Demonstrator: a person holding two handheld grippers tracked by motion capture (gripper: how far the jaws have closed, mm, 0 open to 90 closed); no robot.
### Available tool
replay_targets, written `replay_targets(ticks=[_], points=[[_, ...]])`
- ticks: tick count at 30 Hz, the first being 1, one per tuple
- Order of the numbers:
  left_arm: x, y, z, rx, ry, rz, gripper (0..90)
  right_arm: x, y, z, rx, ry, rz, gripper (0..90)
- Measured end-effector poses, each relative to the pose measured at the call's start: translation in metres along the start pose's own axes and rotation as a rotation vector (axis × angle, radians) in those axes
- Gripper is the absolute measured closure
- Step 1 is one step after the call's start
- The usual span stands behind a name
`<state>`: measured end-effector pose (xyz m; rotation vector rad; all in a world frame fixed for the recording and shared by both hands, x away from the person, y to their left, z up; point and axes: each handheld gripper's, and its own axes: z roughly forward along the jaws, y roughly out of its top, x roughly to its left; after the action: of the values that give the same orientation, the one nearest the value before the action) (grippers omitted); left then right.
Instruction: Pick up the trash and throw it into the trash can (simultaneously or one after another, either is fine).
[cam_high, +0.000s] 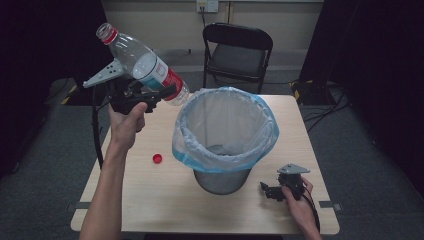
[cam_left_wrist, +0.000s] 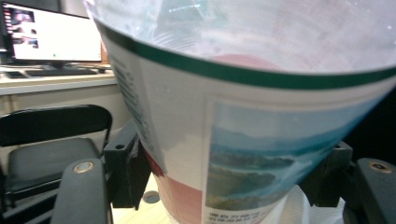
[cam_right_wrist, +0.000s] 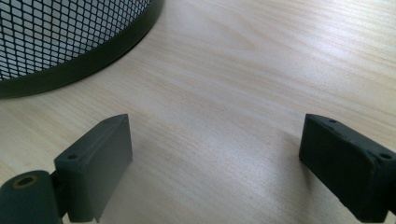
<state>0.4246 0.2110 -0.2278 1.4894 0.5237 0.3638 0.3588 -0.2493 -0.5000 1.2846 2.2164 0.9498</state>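
Gripping a clear bottle (cam_high: 145, 67) round its labelled middle, the left gripper (cam_high: 159, 96) hangs above the table's (cam_high: 150, 195) far left corner, left of the bin (cam_high: 225, 131). The bottle is tilted, its open red-ringed neck up and to the far left, its base down toward the bin's blue-lined rim. In the left gripper view the label (cam_left_wrist: 252, 154) sits pressed between both black jaws. A red cap (cam_high: 157, 158) lies on the table, just left of the bin. The right gripper (cam_high: 267, 190) rests low at the near right, close to the bin's mesh base (cam_right_wrist: 56, 42), jaws spread wide with bare wood between them.
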Motion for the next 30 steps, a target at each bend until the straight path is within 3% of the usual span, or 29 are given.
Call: replay_targets(ticks=[3,7,15,19,27,30], points=[[-0.005,0.002,0.007,0.001,-0.05,-0.02,29.8,0.0,0.0,0.0,0.0,0.0,0.001,8.7],[-0.012,0.004,0.018,0.027,-0.091,-0.011,29.7,0.0,0.0,0.0,0.0,0.0,0.001,8.7],[-0.024,-0.005,0.046,0.113,-0.177,-0.024,29.2,0.0,0.0,0.0,0.0,0.0,0.001,8.7],[-0.026,-0.011,0.055,0.164,-0.188,-0.012,28.2,0.0,0.0,0.0,0.0,0.0,0.001,8.7],[-0.024,-0.019,0.06,0.174,-0.202,-0.028,26.8,0.0,0.0,0.0,0.0,0.0,0.0,8.7],[-0.024,-0.019,0.059,0.176,-0.199,-0.02,21.5,0.0,0.0,0.0,0.0,0.0,0.0,8.7]])
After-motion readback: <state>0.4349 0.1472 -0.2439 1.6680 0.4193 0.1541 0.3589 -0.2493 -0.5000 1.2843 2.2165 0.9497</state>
